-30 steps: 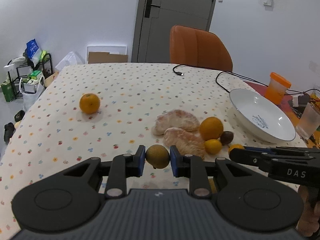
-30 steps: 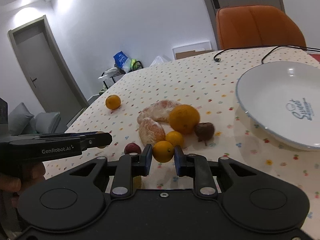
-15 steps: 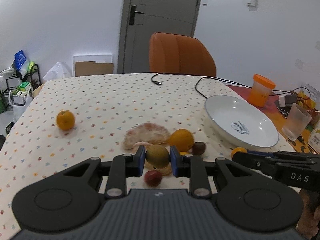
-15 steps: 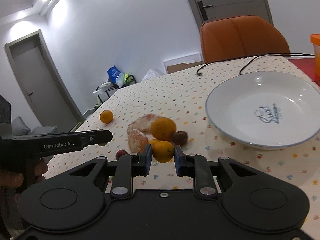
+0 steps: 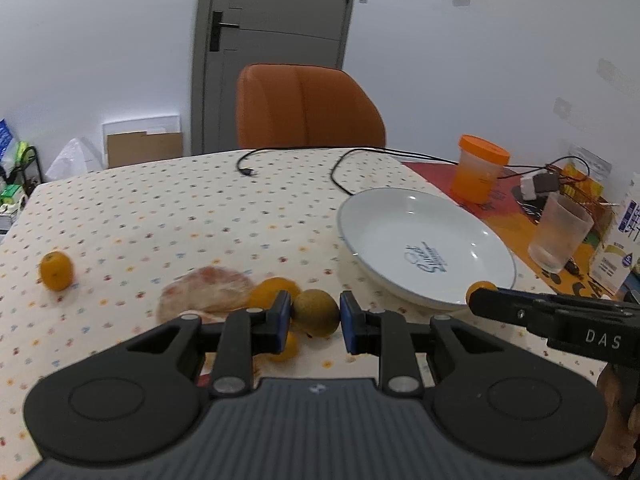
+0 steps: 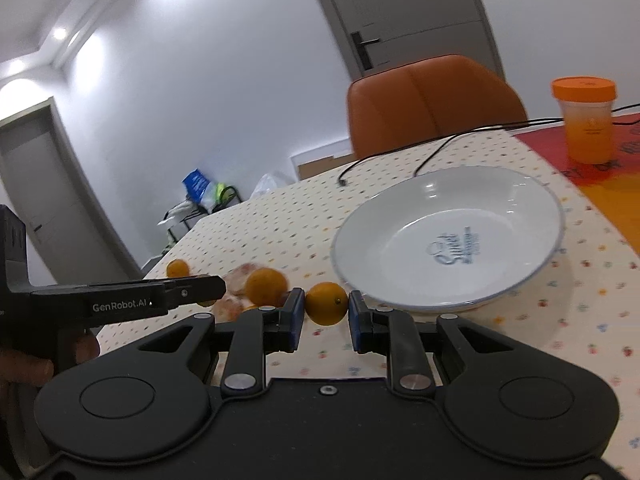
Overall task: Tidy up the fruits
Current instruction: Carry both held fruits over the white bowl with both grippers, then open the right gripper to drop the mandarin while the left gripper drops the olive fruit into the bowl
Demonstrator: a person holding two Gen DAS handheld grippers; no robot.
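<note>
Both grippers now sit nearer the white plate [image 6: 448, 240]; left gripper [image 5: 314, 314] clamps a round brownish fruit [image 5: 315, 312], right gripper [image 6: 326, 305] an orange citrus [image 6: 326, 304], stem dimple facing right

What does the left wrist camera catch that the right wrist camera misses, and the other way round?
Only the left wrist view shows the brownish round fruit in the left gripper and a clear plastic cup. Only the right wrist view shows the small yellow-orange fruit in the right gripper. Both show the white plate and orange-lidded jar.
</note>
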